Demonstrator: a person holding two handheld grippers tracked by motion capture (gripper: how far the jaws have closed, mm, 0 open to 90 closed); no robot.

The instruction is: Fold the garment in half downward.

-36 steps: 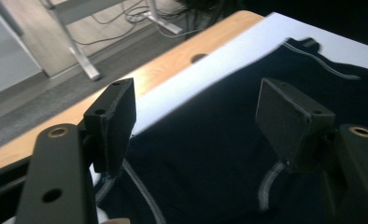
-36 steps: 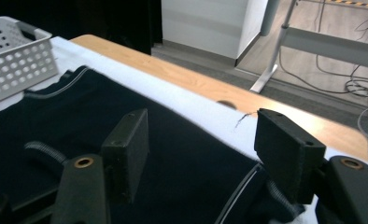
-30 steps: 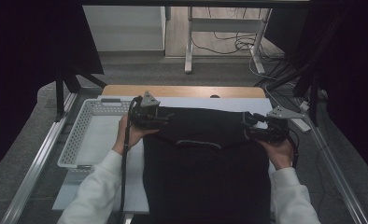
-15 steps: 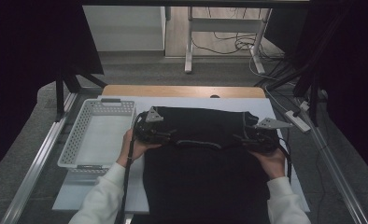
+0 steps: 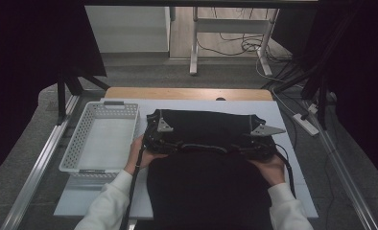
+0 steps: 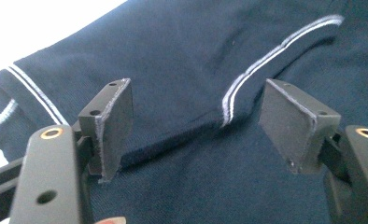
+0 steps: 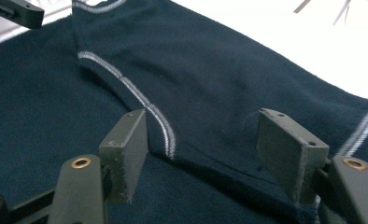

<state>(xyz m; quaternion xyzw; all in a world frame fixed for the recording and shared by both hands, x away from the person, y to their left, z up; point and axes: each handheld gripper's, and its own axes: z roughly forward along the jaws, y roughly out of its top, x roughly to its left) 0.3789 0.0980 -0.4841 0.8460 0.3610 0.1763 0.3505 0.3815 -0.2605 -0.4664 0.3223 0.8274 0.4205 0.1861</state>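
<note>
A white table (image 5: 292,122) stands in a dim room, with a wooden strip along its far edge and cables on the floor beyond. On it, the left gripper (image 6: 196,126) has sunk from its raised place of a second ago to just over the cloth, jaws spread wide with a folded edge of the dark navy garment (image 5: 208,167) lying between the pads but not pinched. The right gripper (image 7: 203,149) has come down the same way, its jaws likewise apart over a thick fold beside a white-stitched seam (image 7: 149,109). Between the two, the garment's top part is now doubled back toward the person, its white-striped trim (image 6: 266,56) curving across the fold, while the rest spreads down to the near table edge. The fold seems laid and released, so smoothing or the next fold likely follows. To the left, the white perforated basket (image 5: 81,143) sits apart from the cloth.
</note>
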